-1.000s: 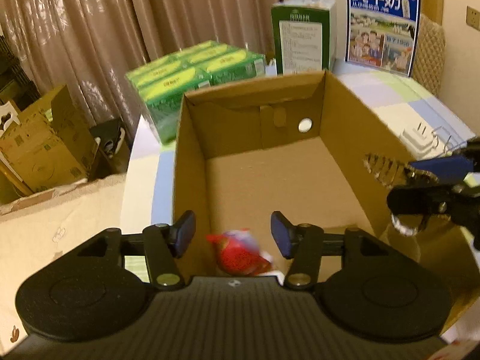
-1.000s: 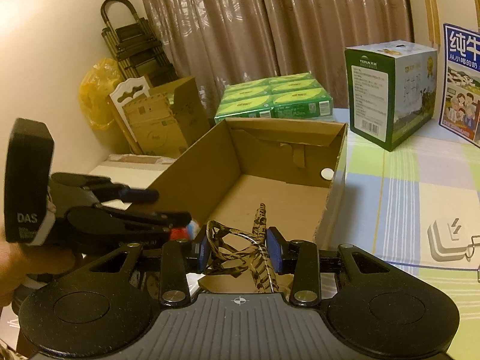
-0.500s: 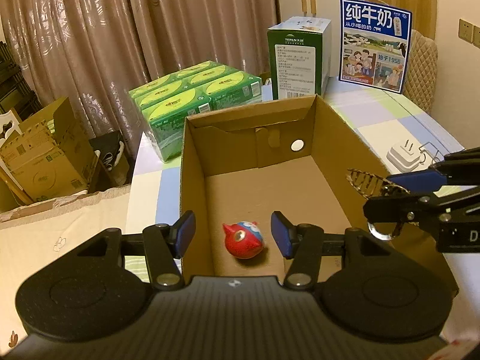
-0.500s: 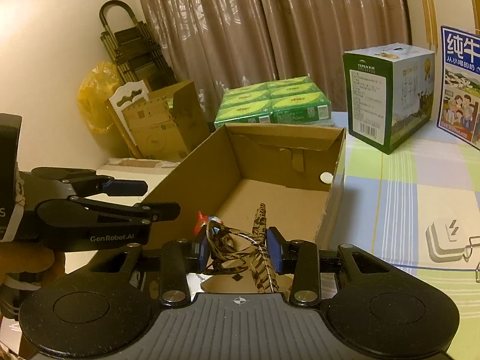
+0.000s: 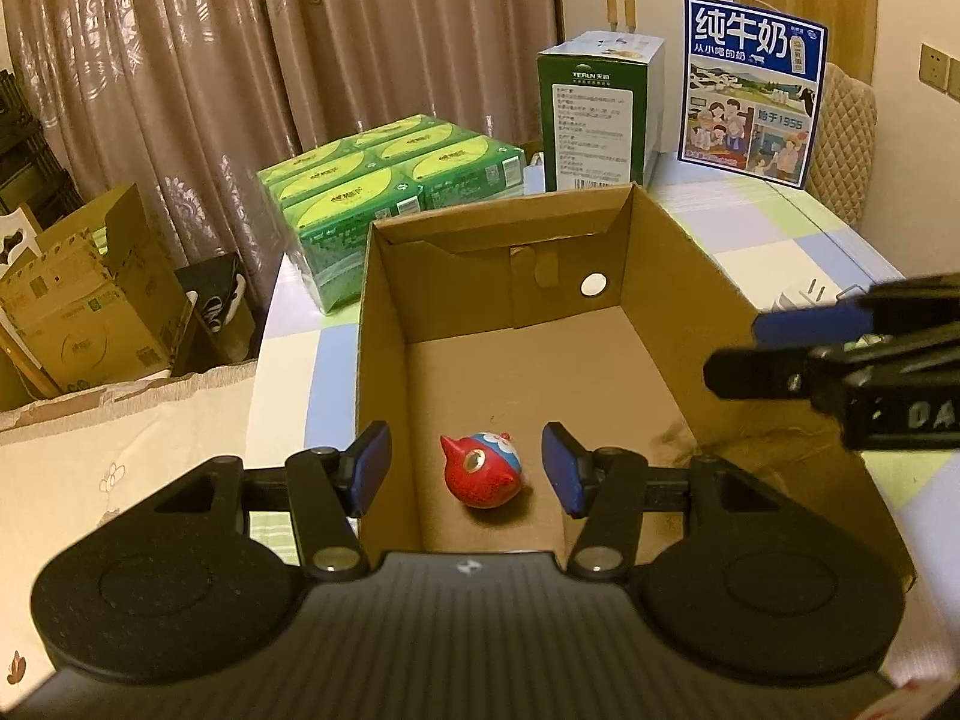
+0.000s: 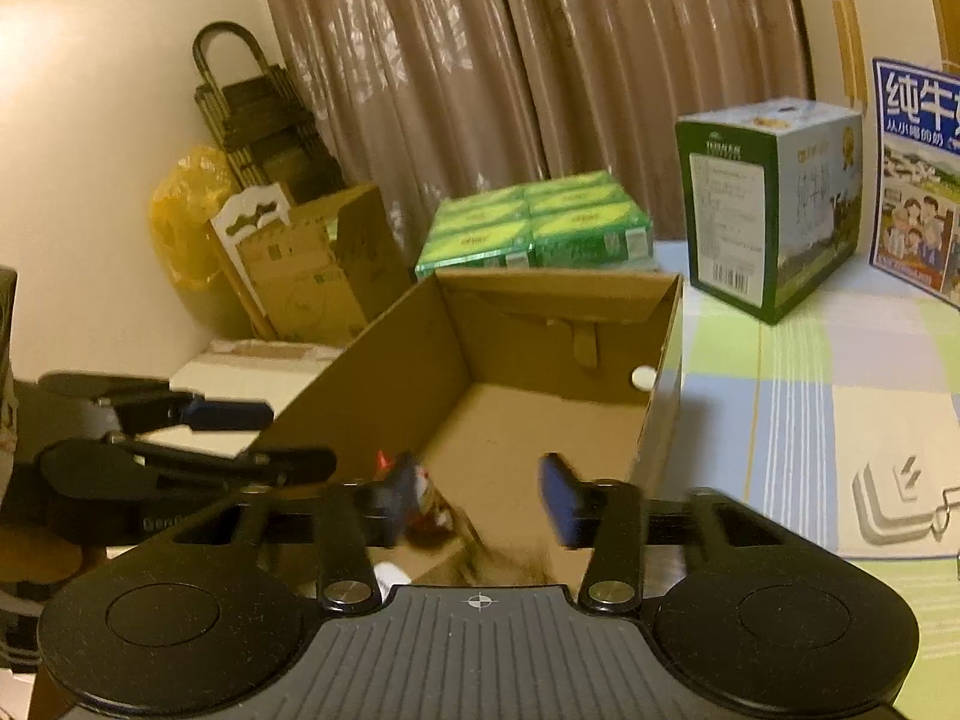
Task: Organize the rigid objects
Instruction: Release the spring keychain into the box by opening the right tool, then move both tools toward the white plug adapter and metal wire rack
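Background items, table and floor.
Green tissue packs (image 5: 384, 192) beside green-white carton (image 5: 597, 114); blue milk poster (image 5: 753, 90) upright; white adapter (image 6: 894, 501) on checked tablecloth (image 6: 840, 372); curtains (image 5: 270, 48) behind.

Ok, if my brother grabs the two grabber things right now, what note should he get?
Left gripper: open, empty, over the near end of the cardboard box.
Right gripper: open, empty, also at the box's near end.
Red toy: lying on the box floor.
Brown clip: blurred, seems to be in the near right corner.
Done: both seem to be in the box.
Left: perhaps the white plug, on the tablecloth beside the box.
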`<state>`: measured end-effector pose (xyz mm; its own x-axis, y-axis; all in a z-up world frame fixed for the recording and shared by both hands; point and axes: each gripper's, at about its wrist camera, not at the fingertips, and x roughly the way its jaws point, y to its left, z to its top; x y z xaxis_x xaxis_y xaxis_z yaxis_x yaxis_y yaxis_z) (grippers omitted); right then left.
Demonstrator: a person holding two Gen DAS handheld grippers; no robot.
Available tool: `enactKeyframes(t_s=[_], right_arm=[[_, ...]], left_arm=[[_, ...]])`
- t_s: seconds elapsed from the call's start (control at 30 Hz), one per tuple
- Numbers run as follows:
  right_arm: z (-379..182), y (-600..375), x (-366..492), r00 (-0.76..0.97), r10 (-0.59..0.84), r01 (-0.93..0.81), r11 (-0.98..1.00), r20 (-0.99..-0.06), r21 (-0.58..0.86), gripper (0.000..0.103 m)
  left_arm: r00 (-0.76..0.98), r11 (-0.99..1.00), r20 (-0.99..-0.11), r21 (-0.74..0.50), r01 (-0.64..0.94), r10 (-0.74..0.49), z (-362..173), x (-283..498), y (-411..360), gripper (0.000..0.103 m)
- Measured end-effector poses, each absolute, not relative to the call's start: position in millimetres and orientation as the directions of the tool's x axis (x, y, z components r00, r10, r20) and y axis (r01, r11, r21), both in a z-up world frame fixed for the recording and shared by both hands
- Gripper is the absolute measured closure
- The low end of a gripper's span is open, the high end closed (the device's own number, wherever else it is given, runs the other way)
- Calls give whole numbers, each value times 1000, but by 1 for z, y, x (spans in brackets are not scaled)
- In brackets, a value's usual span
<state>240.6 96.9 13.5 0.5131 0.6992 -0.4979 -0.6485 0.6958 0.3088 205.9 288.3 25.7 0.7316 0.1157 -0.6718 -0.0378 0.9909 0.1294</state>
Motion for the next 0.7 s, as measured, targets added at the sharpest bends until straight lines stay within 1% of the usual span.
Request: enactKeyframes(t_s=[0.03, 0.2, 0.47, 0.7], right_arm=[[16, 94, 241, 518, 705, -648, 693, -484, 315, 46], [28, 72, 237, 549, 705, -625, 703, -449, 340, 46], [43, 17, 219, 604, 660, -565, 750, -447, 344, 44], [56, -41, 199, 651, 620, -523, 785, -438, 332, 43]], left_arm=[[732, 991, -672, 128, -39, 116, 26, 205, 288, 53], [740, 992, -663, 114, -49, 112, 33, 198, 284, 53], [759, 996, -645, 81, -40, 83, 54, 180, 256, 53], [774, 998, -632, 55, -3, 37, 75, 163, 210, 51]])
